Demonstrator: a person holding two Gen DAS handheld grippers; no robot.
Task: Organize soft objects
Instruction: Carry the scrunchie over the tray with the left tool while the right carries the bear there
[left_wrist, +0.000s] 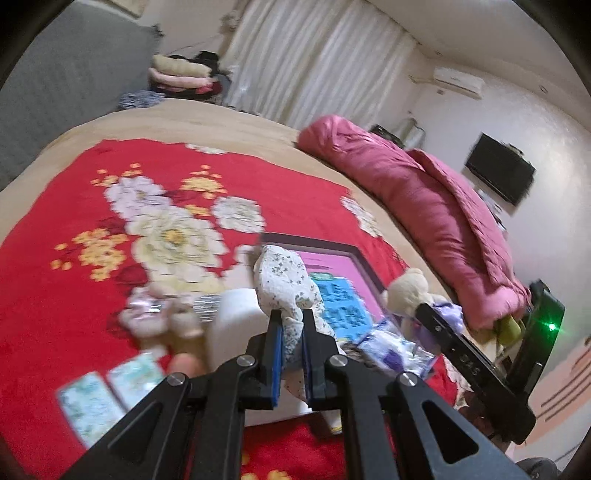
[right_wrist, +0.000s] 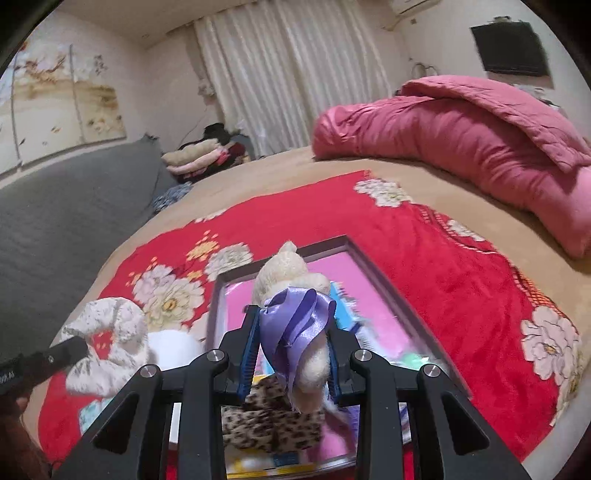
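My left gripper (left_wrist: 291, 325) is shut on a white floral cloth toy (left_wrist: 284, 280) and holds it above the red flowered blanket (left_wrist: 110, 177). The toy also shows in the right wrist view (right_wrist: 110, 332), at the left. My right gripper (right_wrist: 291, 332) is shut on a cream teddy bear (right_wrist: 288, 269) with a purple satin ribbon (right_wrist: 295, 325), held over a dark-framed pink box (right_wrist: 373, 273). In the left wrist view the bear (left_wrist: 406, 291) and right gripper (left_wrist: 476, 369) are at the right, beside the box (left_wrist: 332, 254).
A rolled pink quilt (right_wrist: 461, 140) lies along the bed's far right. A leopard-print item (right_wrist: 266, 421) lies under my right gripper. Tissue packs (left_wrist: 107, 391), a white block (left_wrist: 236, 314) and small plush pieces (left_wrist: 155, 314) lie at the left. Folded clothes (right_wrist: 207, 155) sit far back.
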